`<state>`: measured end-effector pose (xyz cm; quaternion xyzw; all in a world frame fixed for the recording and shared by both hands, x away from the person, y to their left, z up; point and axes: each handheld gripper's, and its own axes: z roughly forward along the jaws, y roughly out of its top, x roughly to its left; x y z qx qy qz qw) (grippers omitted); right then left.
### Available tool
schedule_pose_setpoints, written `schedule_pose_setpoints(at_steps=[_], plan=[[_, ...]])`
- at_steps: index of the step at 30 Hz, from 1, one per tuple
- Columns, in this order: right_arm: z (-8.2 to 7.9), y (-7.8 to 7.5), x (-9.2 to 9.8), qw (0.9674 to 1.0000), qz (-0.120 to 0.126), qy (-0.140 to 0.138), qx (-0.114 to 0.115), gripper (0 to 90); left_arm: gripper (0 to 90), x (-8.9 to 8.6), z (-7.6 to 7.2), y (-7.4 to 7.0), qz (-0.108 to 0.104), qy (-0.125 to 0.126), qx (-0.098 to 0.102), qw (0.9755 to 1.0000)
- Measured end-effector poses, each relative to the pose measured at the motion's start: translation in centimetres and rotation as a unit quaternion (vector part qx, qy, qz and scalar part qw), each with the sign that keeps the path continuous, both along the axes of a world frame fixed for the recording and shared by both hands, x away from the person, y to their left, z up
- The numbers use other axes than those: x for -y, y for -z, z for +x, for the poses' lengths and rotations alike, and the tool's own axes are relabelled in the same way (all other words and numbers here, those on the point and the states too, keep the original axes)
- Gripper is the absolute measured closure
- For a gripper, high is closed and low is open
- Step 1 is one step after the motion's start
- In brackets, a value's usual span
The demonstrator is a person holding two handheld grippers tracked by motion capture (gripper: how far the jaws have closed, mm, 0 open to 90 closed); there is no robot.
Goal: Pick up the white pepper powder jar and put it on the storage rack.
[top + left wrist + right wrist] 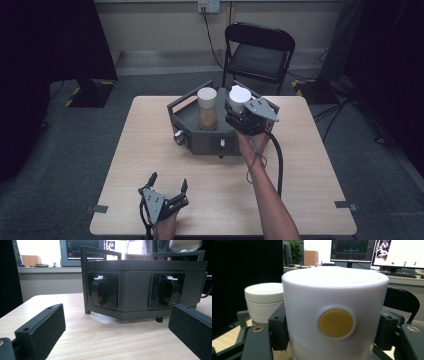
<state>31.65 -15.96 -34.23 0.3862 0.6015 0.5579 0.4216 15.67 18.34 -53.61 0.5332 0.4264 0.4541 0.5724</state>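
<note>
We record: right gripper [239,111], jaws pinching a white-lidded cylindrical jar [334,315] above the dark grey hexagonal rack [200,137]; left gripper [167,183], jaws spread, over the pale wooden surface [150,150].

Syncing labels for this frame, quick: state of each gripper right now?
Left gripper: open, holding nothing, low over the table.
Right gripper: shut on the white-lidded jar, at the dark rack.
</note>
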Motion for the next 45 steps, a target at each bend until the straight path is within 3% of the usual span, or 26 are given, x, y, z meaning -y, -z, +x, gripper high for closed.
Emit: schedule_pose_setpoints(at_steps=[13,25,36,45], plan=[[2.7,0.9,-0.8,0.9995,0.006,0.011,-0.029,29.7,0.3,0.0,0.0,0.0,0.0,-0.001,0.0,1.0],[3.2,1.7,-0.9,0.9992,-0.005,0.014,-0.036,29.7,0.4,0.1,0.0,0.0,-0.001,-0.003,0.0,1.0],[2.9,2.7,-0.3,0.9995,0.012,0.011,-0.028,29.7,0.3,0.1,0.0,0.0,0.0,-0.003,0.0,1.0],[3.0,2.6,-0.3,0.9994,0.013,0.011,-0.031,29.6,0.3,0.1,0.0,0.0,0.0,-0.003,0.0,1.0]])
